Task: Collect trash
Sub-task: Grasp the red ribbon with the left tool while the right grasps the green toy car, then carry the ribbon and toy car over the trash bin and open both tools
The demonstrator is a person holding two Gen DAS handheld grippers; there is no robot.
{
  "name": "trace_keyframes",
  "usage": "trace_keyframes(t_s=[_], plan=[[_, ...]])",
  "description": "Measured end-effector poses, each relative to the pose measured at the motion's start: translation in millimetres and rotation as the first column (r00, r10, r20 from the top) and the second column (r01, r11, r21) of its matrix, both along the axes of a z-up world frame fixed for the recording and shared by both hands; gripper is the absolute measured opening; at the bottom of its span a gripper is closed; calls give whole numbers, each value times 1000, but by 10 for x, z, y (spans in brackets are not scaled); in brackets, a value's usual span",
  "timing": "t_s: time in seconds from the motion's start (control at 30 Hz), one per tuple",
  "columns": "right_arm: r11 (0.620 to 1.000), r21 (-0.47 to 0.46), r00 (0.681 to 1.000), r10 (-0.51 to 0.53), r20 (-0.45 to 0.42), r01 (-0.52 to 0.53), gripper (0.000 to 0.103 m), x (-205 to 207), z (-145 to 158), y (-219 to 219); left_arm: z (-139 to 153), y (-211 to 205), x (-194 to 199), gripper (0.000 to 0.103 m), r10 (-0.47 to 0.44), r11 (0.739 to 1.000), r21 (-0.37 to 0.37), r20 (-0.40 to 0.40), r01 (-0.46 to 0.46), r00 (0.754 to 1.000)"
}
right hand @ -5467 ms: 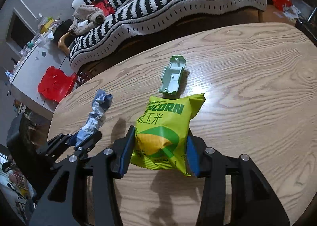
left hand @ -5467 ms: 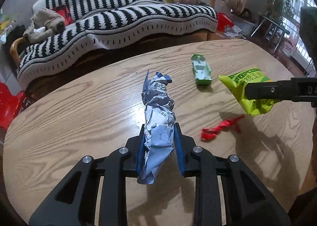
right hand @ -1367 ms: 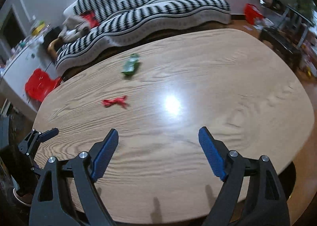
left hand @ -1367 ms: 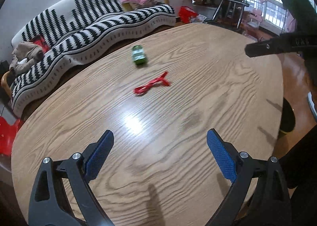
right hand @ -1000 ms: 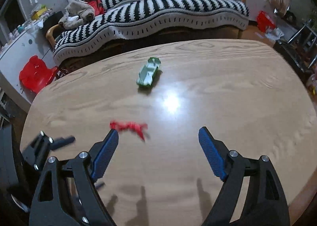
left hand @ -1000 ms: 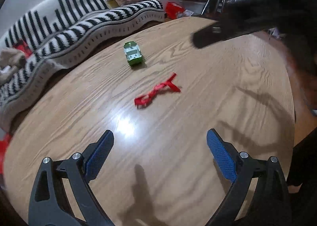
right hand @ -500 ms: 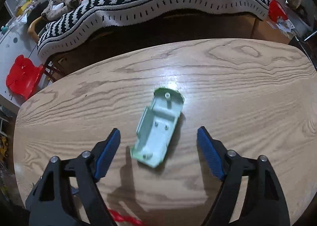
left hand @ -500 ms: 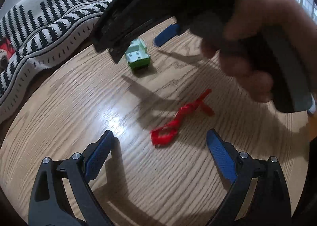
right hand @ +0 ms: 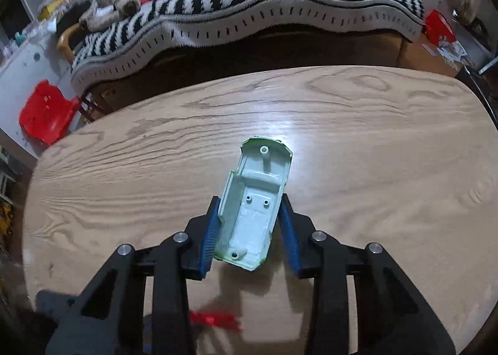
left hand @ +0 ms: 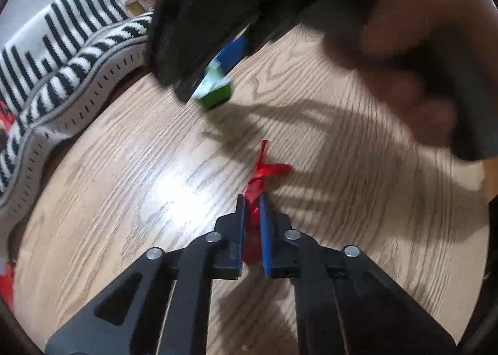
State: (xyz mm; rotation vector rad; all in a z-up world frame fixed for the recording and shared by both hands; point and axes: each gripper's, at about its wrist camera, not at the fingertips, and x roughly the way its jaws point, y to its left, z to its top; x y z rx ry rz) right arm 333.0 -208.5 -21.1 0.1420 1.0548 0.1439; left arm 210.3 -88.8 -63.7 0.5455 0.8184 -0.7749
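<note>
The left claw (left hand: 250, 199) has just snapped together on the red wrapper scrap (left hand: 264, 168) — its blue pads pinch the near end, while the loose tail fans out toward 12 o'clock, apparently lying on the desk (left hand: 124, 168). The right claw (right hand: 249, 208) has been closing too, and it straddles the pale green plastic shell (right hand: 255, 199), which lies hollow side up. The left pad (right hand: 211, 230) touches the shell's wall; at the right pad a thin gap seems to remain, so this grip looks not quite seated. In the left wrist view the same shell shows blurred at 11 o'clock from the scrap, under the person's hand (left hand: 411, 53) on the right tool. Beyond the desk, at 12 o'clock, runs a striped sofa (right hand: 249, 0).

Step in hand, as I read it: both last pieces gripped at once. Next comes firming the right pinch, then lifting both clear — the scrap is flimsy and may slip, and the shell is rigid and could pivot between the pads.
</note>
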Motion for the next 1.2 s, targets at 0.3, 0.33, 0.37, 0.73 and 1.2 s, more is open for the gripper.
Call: trace_keyframes(t_s=[0.3, 0.33, 0.37, 0.73, 1.2], plan=[[1000, 4, 996, -23, 88, 23, 37, -1262, 509, -527, 154, 67, -184, 8, 160, 987, 22, 11, -160, 987], [1000, -3, 996, -29, 90, 29, 37, -1414, 516, -601, 214, 78, -213, 8, 181, 983, 16, 11, -182, 983], [999, -10, 995, -37, 92, 38, 37, -1538, 519, -669, 262, 72, -242, 8, 198, 980, 9, 11, -198, 980], [960, -59, 956, -267, 124, 275, 37, -3067, 367, -1819, 804, -529, -878, 8, 208, 974, -99, 47, -203, 977], [796, -33, 794, -598, 108, 604, 38, -4522, 104, -3270, 749, -2261, -1892, 8, -74, 968, -244, -72, 54, 995]])
